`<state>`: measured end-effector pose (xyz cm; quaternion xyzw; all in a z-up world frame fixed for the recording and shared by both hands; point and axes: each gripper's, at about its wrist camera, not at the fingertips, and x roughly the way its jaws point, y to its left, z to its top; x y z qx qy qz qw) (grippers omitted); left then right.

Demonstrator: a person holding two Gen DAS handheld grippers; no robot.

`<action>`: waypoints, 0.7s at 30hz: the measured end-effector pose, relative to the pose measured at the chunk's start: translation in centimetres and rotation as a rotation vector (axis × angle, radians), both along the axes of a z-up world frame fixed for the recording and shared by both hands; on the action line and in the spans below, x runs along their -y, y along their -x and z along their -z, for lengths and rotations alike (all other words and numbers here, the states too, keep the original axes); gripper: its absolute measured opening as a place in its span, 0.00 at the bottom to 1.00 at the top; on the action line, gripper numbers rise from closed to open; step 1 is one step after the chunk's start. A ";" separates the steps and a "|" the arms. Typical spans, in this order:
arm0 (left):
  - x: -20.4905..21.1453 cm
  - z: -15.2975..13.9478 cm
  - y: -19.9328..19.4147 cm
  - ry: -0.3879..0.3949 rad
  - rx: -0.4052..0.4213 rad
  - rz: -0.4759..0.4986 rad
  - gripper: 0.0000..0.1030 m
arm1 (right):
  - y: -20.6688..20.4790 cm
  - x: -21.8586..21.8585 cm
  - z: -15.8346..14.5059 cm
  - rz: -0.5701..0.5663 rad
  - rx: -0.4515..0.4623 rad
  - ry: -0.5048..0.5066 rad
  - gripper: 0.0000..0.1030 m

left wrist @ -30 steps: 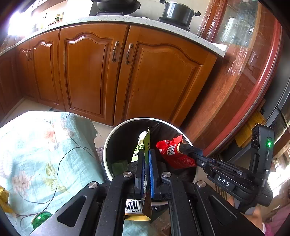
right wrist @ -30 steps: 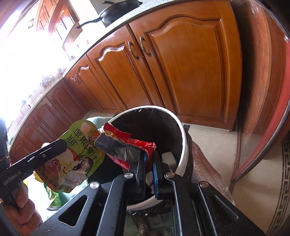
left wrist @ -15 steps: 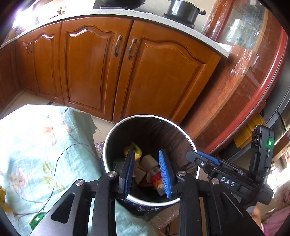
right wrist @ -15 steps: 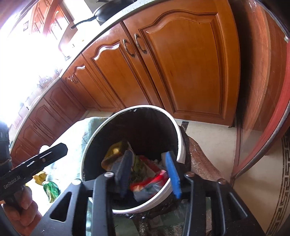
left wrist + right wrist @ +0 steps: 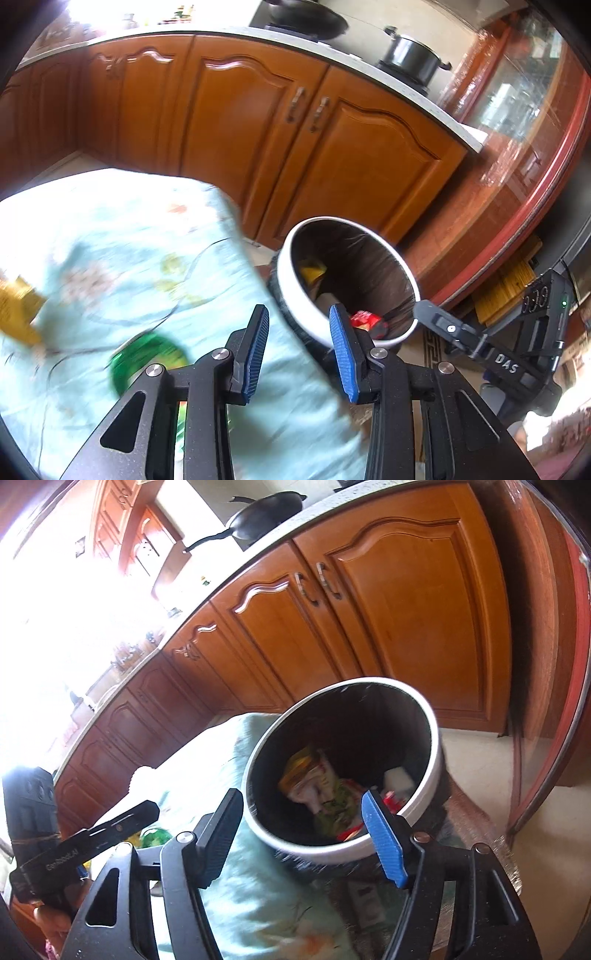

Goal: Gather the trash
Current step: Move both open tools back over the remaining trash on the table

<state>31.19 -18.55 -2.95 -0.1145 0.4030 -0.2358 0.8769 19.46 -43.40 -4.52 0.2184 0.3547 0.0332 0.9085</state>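
Left tongs [image 5: 299, 347] and right tongs [image 5: 308, 838] both gape wide, nothing between their pads. Wrappers [image 5: 321, 794] lie heaped inside the white-rimmed trash bin [image 5: 436, 746], just beside the floral-clothed tabletop [image 5: 122, 240]. A green bottle [image 5: 147, 362], blurred, rests on the cloth near the left tongs.

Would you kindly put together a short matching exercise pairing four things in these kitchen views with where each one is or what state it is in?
Things:
1. trash bin
2. green wrapper
3. black pot
4. left gripper

Places or states:
A. on the counter above the cabinets
B. open, holding nothing
C. lying on the floral cloth
D. on the floor beside the cloth, wrappers inside

Pairs: 1-D, 2-C, 3-A, 4-B
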 end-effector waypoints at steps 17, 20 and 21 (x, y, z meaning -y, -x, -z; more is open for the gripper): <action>-10.2 0.1 9.4 -0.037 0.011 -0.184 0.45 | 2.0 -8.8 1.7 -0.170 -0.041 -0.054 0.75; -11.8 0.3 9.8 -0.032 -0.001 -0.220 0.45 | 2.0 -10.2 1.9 -0.197 -0.047 -0.052 0.75; -12.3 0.3 9.9 -0.033 -0.006 -0.230 0.45 | 1.9 -10.7 2.1 -0.206 -0.048 -0.052 0.75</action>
